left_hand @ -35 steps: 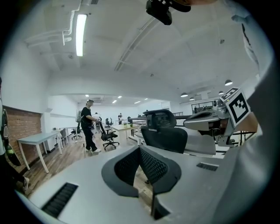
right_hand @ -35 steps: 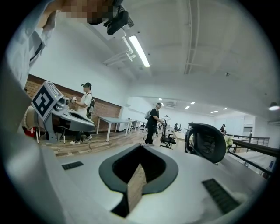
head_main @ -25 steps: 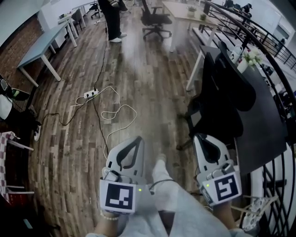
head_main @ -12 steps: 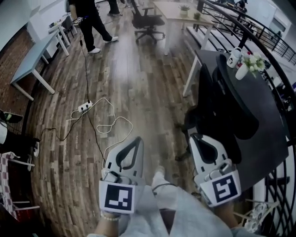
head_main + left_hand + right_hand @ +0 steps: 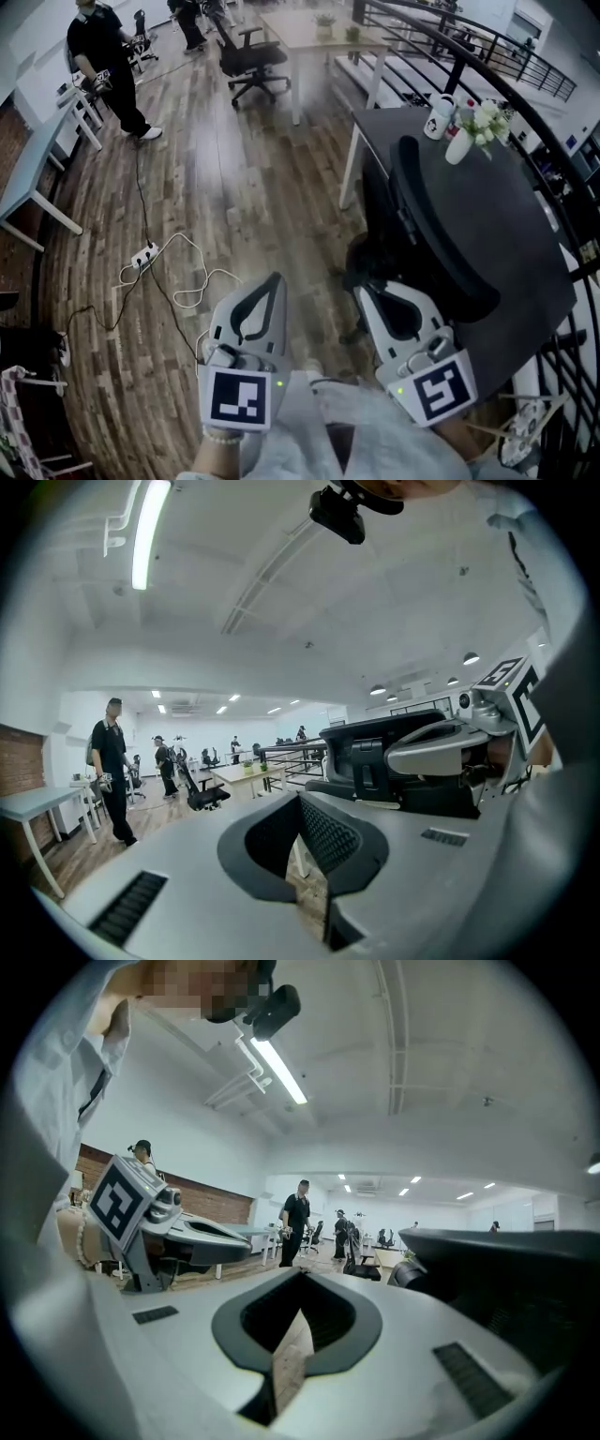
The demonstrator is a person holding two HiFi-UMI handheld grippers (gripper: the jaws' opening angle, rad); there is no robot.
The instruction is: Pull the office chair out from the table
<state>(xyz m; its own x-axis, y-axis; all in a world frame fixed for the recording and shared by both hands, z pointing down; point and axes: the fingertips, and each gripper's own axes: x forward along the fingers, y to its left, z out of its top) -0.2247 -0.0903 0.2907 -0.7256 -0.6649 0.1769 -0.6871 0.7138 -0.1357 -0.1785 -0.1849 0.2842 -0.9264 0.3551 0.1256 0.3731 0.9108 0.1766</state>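
Note:
A black office chair stands tucked against a dark table on the right of the head view. My right gripper is shut and empty, its tip just left of the chair's seat, apart from it. My left gripper is also shut and empty, over the wooden floor further left. In the left gripper view the shut left gripper points across the room, with the chair to its right. In the right gripper view the chair's dark back fills the right side beside the shut right gripper.
A power strip with looped cables lies on the floor at left. A person in black stands far left near white desks. Another office chair and a light table stand farther off. A mug, a flower vase and a railing are at the right.
Both grippers have moved forward across the floor, side by side and still shut. The chair and dark table now sit closer and further left in view. The person in black has walked left.

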